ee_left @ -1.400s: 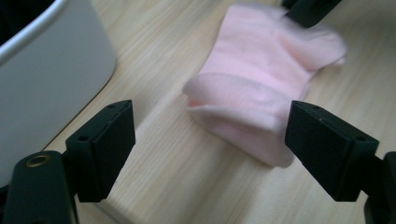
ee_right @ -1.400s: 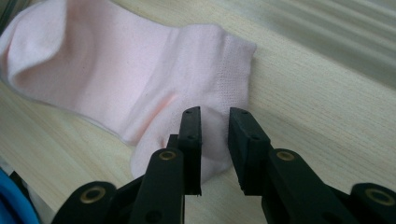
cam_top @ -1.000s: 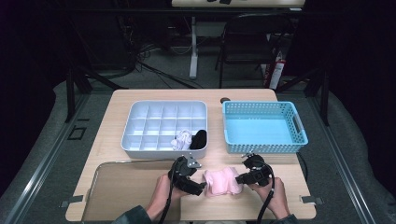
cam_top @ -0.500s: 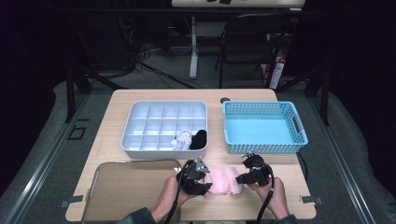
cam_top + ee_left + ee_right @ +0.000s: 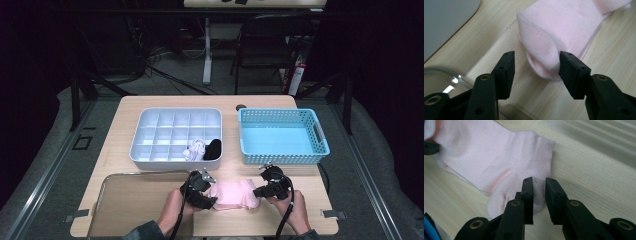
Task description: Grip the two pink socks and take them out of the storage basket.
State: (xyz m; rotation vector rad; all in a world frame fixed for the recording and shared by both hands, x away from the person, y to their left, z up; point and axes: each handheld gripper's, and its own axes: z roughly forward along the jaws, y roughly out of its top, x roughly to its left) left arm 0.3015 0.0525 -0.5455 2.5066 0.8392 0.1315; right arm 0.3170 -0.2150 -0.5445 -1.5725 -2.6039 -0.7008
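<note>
Left gripper (image 5: 535,66) jaws, just reopening, straddle folded end of pink sock (image 5: 564,32) unclamped; right gripper (image 5: 539,195) pinches opposite end. Sock lies on table (image 5: 150,105), long axis running gripper to gripper.

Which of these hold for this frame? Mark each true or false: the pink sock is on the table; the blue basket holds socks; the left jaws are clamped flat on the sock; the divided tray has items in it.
1. The pink sock lies on the wooden table. True.
2. The blue basket holds socks. False: it is empty.
3. The left gripper is clamped flat on the sock. False: its jaws stand apart, with the sock's end between them and only one touching it.
4. The divided tray has a white item and a black item in its near-right cells. True.
</note>
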